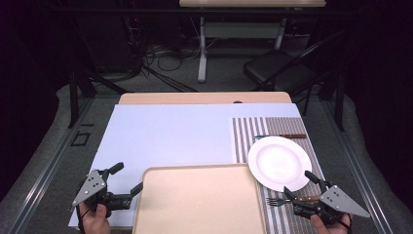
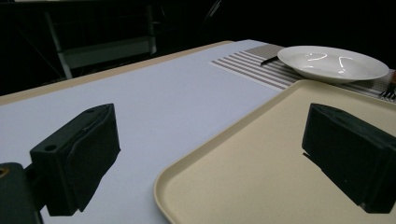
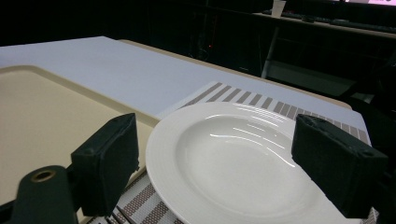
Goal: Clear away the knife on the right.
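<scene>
The white plate point(image 1: 279, 162) lies on the striped placemat point(image 1: 248, 131), its rim just overlapping the right edge of the beige tray point(image 1: 199, 204), with a fork point(image 1: 280, 200) near its front edge and a knife point(image 1: 285, 136) behind it. The right gripper point(image 1: 298, 185) hovers low at the plate's near rim, jaws spread, gripping nothing. The left gripper point(image 1: 127, 178), jaws likewise spread and empty, straddles the tray's left edge above bare tabletop point(image 1: 165, 131).
</scene>
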Available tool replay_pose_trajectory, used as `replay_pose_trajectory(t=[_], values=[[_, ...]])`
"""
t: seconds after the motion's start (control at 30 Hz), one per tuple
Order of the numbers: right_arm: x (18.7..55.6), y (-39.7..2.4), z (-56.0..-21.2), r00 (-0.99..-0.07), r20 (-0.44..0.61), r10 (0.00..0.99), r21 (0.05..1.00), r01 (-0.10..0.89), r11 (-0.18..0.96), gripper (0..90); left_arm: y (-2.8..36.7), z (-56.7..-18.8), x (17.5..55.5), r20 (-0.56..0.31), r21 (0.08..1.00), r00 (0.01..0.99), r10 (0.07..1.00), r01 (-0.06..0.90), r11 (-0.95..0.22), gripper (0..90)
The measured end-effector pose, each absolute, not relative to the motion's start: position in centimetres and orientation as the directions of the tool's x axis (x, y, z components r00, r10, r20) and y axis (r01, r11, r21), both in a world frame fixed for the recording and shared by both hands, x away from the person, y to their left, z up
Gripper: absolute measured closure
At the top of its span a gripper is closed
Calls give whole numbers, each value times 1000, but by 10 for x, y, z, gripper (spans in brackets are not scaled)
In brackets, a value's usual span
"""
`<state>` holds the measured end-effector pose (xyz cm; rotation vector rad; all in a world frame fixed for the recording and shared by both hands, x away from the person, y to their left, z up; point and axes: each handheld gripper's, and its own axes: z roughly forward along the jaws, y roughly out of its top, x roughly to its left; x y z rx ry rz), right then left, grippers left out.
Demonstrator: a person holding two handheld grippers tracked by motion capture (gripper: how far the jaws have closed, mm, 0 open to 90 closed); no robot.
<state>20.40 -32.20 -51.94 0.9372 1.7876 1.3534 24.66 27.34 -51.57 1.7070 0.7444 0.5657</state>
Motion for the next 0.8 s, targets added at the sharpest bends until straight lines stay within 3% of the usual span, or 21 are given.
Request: replay_pose_trajectory(t=[0.43,0.6,0.8], values=[[203,-333,-512,-402,-141,905,976,97,195,140,273,-515,246,-5,968,692,722,184,-170,43],[207,-332,-504,-394,-145,907,967,138,214,144,272,-515,245,1,967,694,720,182,-178,43],[212,-339,-496,-404,-72,912,964,207,168,144,270,-515,245,4,966,700,714,183,-185,43]])
